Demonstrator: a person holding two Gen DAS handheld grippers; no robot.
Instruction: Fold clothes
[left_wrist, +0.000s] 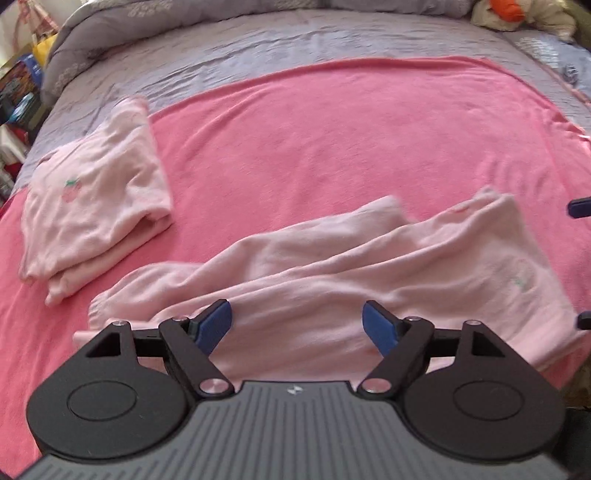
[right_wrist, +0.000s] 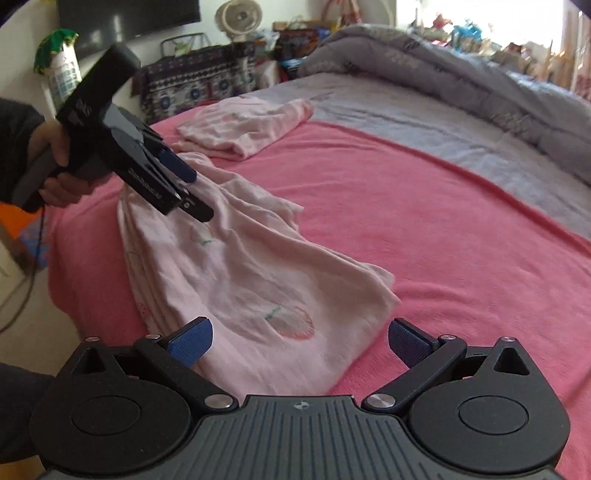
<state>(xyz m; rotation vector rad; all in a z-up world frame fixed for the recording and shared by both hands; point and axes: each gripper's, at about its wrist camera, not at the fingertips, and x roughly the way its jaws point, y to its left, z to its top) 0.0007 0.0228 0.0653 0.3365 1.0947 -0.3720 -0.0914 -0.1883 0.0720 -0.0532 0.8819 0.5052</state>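
An unfolded pale pink garment (left_wrist: 332, 266) with strawberry prints lies rumpled on the pink blanket (left_wrist: 351, 140). My left gripper (left_wrist: 297, 323) hovers open over its near edge, holding nothing. In the right wrist view the same garment (right_wrist: 258, 280) stretches away from my right gripper (right_wrist: 301, 339), which is open with the cloth's near end between and below its fingers. A hand holds the left gripper (right_wrist: 202, 196) open over the garment's far end. A second pink garment (left_wrist: 92, 206) lies folded on the left, and appears as the folded garment (right_wrist: 243, 125) farther back.
A grey quilt (right_wrist: 461, 74) is bunched along the bed's far side, with a stuffed toy (left_wrist: 517, 14) on it. The bed edge (right_wrist: 62, 236) drops to the floor at left. A patterned cloth-covered shelf (right_wrist: 192, 81), a fan (right_wrist: 238, 16) and clutter stand beyond.
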